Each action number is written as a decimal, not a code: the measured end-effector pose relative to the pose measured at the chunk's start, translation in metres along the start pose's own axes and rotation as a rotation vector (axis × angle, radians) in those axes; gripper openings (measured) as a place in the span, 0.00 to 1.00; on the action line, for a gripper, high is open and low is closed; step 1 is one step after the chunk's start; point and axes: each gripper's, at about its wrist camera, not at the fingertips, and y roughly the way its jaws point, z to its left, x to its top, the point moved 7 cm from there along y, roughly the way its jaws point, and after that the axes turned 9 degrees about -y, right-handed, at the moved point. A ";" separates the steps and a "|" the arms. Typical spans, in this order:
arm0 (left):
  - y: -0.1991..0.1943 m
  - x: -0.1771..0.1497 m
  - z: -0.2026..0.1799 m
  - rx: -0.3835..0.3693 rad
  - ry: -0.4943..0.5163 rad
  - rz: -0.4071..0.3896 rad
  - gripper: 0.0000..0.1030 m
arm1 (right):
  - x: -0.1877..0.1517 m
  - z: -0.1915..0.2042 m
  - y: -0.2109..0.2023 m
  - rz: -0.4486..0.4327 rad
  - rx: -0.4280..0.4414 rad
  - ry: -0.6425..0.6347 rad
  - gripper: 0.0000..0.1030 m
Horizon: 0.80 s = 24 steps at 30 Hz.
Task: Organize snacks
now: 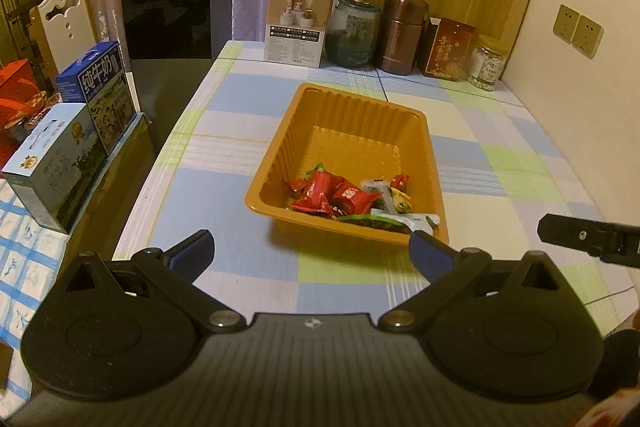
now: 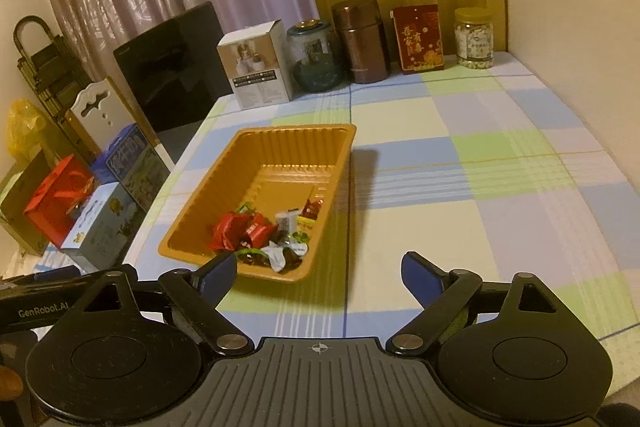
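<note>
Both the left tool (image 1: 310, 253) and the right tool (image 2: 318, 273) are held wide, gripping nothing. Snacks (image 1: 352, 199) are piled in the tray (image 1: 276, 155) on the table (image 1: 224, 195).

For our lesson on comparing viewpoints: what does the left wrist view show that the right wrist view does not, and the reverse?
Only the left wrist view: the open left hand-held gripper and a tip of the other tool at its right edge. Only the right wrist view: the open right hand-held gripper and a yellow bag at far left. Both: the orange tray holding wrapped snacks, and the brown canister.
</note>
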 end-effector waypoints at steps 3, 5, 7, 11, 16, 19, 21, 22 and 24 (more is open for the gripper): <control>-0.008 -0.005 -0.002 0.037 -0.009 0.002 1.00 | -0.006 -0.001 -0.008 0.003 0.004 -0.012 0.87; -0.013 -0.010 -0.002 0.058 -0.022 0.001 1.00 | -0.009 -0.001 -0.012 0.002 0.007 -0.018 0.87; -0.018 -0.014 -0.003 0.062 -0.039 0.006 1.00 | -0.011 -0.003 -0.017 0.001 0.006 -0.026 0.88; -0.030 -0.022 -0.004 0.068 -0.074 0.003 1.00 | -0.017 -0.006 -0.027 0.001 0.012 -0.042 0.88; -0.046 -0.030 -0.006 0.060 -0.113 0.007 1.00 | -0.024 -0.005 -0.040 0.002 0.017 -0.052 0.88; -0.055 -0.032 -0.009 0.050 -0.100 0.001 1.00 | -0.028 -0.002 -0.046 0.006 0.010 -0.053 0.88; -0.060 -0.034 -0.010 0.047 -0.082 -0.004 1.00 | -0.031 0.002 -0.051 0.006 0.004 -0.052 0.88; -0.062 -0.035 -0.011 0.046 -0.072 -0.005 1.00 | -0.032 0.003 -0.054 0.004 -0.003 -0.051 0.88; -0.067 -0.038 -0.014 0.039 -0.048 -0.003 1.00 | -0.037 0.006 -0.061 0.003 -0.017 -0.043 0.88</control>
